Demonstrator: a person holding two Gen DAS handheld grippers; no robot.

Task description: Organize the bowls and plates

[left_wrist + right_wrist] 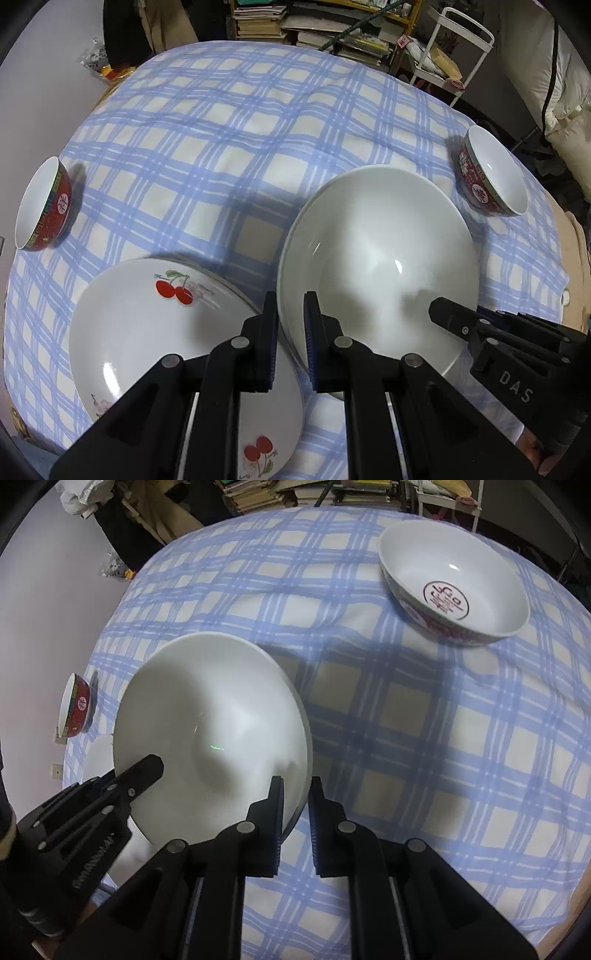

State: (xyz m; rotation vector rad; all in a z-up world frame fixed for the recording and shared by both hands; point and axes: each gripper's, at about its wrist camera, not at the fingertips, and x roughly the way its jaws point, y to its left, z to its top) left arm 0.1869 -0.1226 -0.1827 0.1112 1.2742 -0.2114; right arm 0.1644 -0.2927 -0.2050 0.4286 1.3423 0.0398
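The left gripper (pixel 290 306) hides the near rim of the cherry plate (pixel 147 325) and perhaps part of the white plate (pixel 376 258), while the small red bowl's (pixel 75 710) markings are too small to read.

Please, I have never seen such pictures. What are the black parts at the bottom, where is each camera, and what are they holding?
No robot here: a person holds one pair of black tongs in each hand, with a camera on each looking along its fingers. One picture is from the left tongs, the other from the right tongs. Both are shut on opposite rims of one plain white plate. On the blue checked cloth lie a cherry-printed plate and two red bowls.
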